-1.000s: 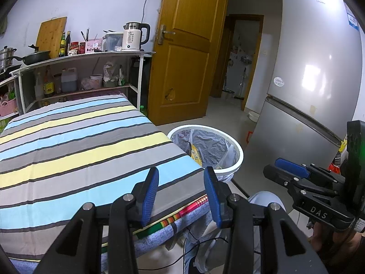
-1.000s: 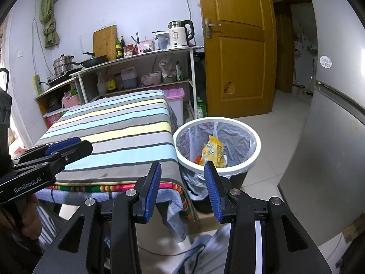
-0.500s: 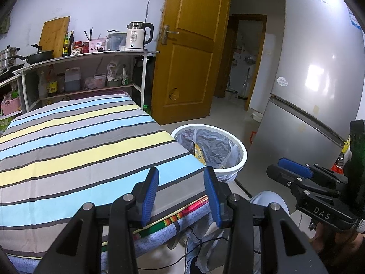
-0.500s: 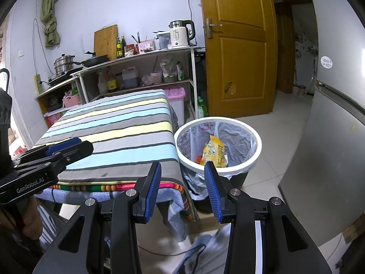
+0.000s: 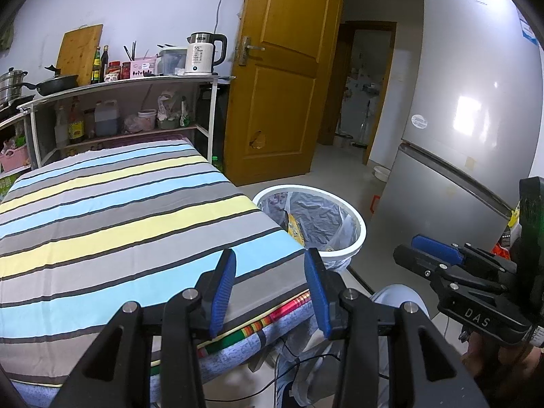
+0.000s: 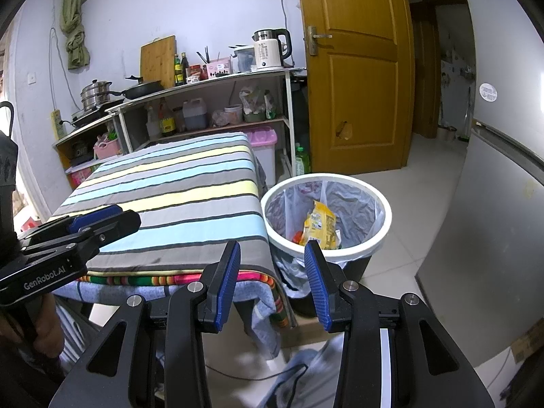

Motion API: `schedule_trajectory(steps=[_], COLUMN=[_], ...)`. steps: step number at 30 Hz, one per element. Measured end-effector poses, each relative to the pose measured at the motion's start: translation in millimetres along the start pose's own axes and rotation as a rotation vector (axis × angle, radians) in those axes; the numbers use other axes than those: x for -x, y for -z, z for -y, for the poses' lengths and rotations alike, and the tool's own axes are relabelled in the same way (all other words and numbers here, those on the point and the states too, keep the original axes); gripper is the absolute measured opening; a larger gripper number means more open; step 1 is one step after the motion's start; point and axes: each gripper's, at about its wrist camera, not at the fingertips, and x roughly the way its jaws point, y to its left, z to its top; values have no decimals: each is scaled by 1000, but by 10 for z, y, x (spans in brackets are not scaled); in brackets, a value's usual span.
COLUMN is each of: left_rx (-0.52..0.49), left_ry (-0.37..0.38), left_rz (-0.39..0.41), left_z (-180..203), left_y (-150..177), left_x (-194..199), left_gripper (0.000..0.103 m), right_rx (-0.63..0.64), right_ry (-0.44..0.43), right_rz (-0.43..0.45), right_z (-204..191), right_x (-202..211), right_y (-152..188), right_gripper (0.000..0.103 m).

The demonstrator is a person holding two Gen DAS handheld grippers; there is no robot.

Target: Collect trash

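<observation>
Both the left gripper (image 5: pixel 270 284) and right gripper (image 6: pixel 272 277) are held parted, ribbed blue pads (image 6: pixel 228 284) clasping nothing; beyond, crinkled yellow wrappers (image 6: pixel 319 226) are seen inside a round white-rimmed bin (image 6: pixel 380 234) beside the striped cloth-covered table (image 6: pixel 176 200).

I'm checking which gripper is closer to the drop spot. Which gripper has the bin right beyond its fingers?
The right gripper: the white-rimmed bin sits just past its right finger. The left gripper hangs over the striped table.
</observation>
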Motion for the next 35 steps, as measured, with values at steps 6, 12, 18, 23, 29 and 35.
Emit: schedule_trajectory(steps=[6, 12, 18, 23, 29, 35], left_rx=[-1, -2, -3, -8, -26, -30], left_ry=[-1, -2, -3, -11, -5, 3], left_rz=[-1, -3, -5, -6, -11, -6], left_z=[9, 12, 9, 3, 35, 46], left_y=[-1, -13, -25, -21, 12, 17], left_x=[-4, -22, -32, -55, -75, -65], left_gripper=[44, 44, 44, 44, 44, 44], right_rx=[1, 0, 1, 2, 1, 2], right_ry=[-1, -1, 0, -1, -1, 0], right_rz=[0, 0, 0, -2, -3, -2], right_z=[2, -1, -4, -6, 0, 12], right_x=[0, 3, 5, -5, -17, -39], right_y=[-2, -3, -6, -4, 3, 8], right_gripper=[40, 40, 40, 40, 40, 40])
